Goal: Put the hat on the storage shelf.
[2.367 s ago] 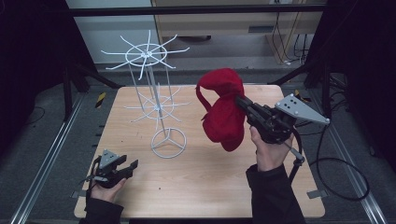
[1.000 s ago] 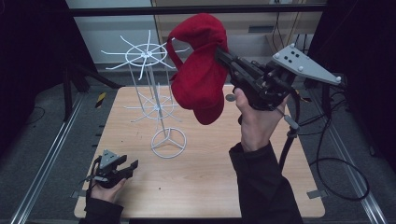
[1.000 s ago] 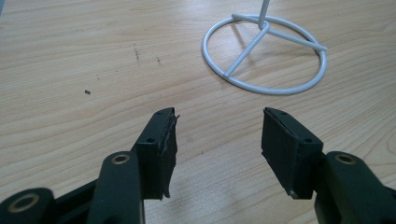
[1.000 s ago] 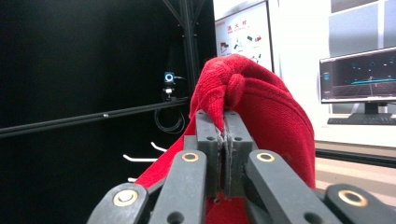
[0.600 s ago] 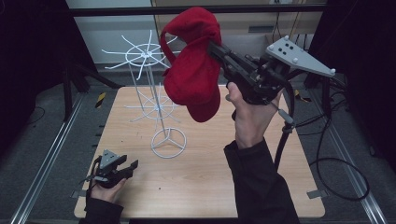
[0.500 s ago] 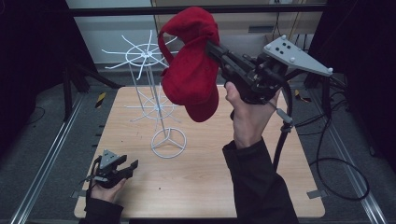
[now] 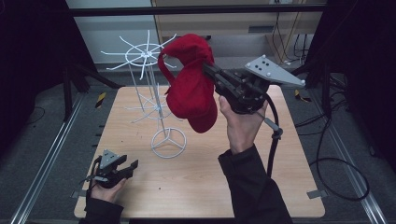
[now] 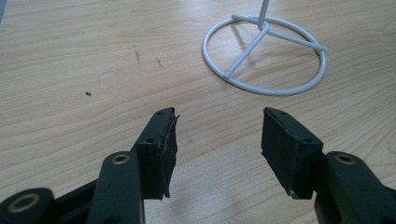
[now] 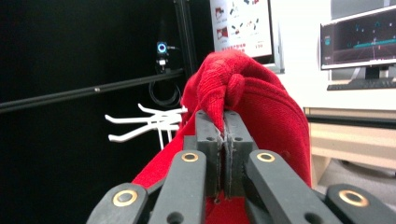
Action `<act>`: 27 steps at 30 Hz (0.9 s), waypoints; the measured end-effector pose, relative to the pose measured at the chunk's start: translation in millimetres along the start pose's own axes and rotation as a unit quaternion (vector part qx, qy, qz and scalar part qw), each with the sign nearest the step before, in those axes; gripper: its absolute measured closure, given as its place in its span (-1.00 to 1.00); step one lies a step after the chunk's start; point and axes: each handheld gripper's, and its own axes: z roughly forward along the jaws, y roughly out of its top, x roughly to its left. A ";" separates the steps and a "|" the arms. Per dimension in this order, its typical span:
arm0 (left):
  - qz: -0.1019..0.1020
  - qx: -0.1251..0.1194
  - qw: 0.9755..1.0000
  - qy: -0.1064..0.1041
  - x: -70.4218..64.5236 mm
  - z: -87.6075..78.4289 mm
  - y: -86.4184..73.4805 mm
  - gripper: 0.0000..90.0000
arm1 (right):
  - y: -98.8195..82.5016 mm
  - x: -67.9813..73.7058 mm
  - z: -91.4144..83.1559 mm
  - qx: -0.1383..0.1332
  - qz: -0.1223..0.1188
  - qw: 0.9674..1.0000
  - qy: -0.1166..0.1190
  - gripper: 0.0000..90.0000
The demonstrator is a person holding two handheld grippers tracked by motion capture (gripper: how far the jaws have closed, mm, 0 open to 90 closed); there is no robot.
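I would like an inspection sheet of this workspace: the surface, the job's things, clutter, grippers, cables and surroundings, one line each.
Surface: light wooden table, with a few small dark marks near the left gripper.
Job's things: white wire rack with radial hooks standing upright on its ring base; red knitted cap held in the air beside the rack's top hooks.
Clutter: nothing seen on the table.
Grippers: right gripper raised, fingers shut on a fold of the cap; left gripper open, low over the table near the rack's base.
Cables: black cable from the right gripper, looping on the floor to the right.
Surroundings: dark frame, grey floor, monitors behind.
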 end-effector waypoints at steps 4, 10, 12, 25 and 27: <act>-0.001 0.001 1.000 -0.001 -0.1 0.4 -0.1 0.00 | -13.5 -5.1 -0.1 0.012 0.003 1.000 -0.006 0.95; 0.001 0.002 1.000 0.000 -0.1 0.6 0.0 0.00 | -33.9 -11.0 0.4 0.030 0.009 0.999 -0.007 0.94; -0.001 0.001 1.000 0.001 -0.5 0.3 0.0 0.00 | -43.0 -13.7 1.2 0.040 0.012 0.999 -0.004 0.94; 0.002 0.003 1.000 0.001 -0.7 1.0 -0.2 -0.01 | -81.3 -22.3 12.5 0.107 0.011 0.994 0.008 0.84; 0.003 0.003 1.000 0.001 -0.9 1.2 -0.2 -0.02 | -85.2 -22.3 13.8 0.112 0.008 0.994 0.010 0.76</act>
